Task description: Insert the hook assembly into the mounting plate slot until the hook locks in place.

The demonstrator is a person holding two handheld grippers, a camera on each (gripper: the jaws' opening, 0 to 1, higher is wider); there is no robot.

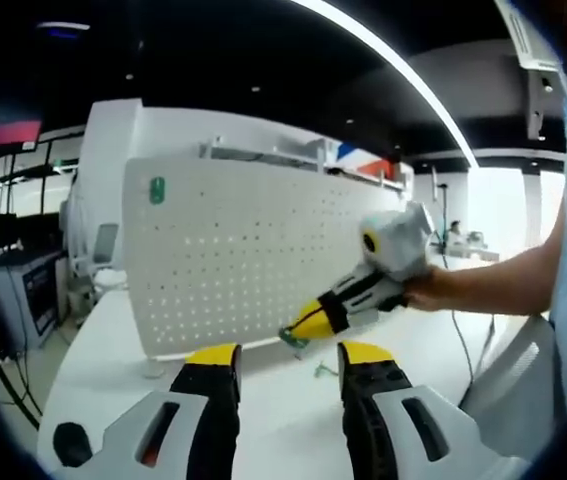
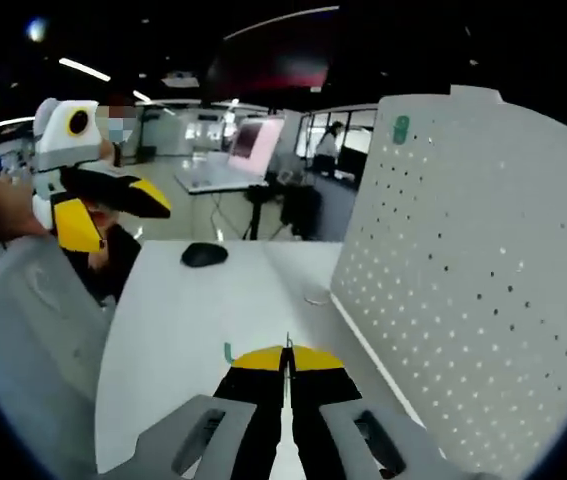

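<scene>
right tool (image 2: 286, 362) pinched tight on skinny green wire hook (image 2: 286, 352), left tool (image 1: 288, 362) wide open holding nothing, white perforated pegboard plate (image 1: 233, 255) upright on white worktop (image 1: 113, 370)

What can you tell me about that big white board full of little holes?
The pegboard is a white panel, seemingly painted metal, covered in a regular grid of small holes. It stands upright on the white table, corners rounded. A small green tag sits near one top corner. In the right gripper view the board rises close beside the right gripper; nothing hangs on it.
</scene>
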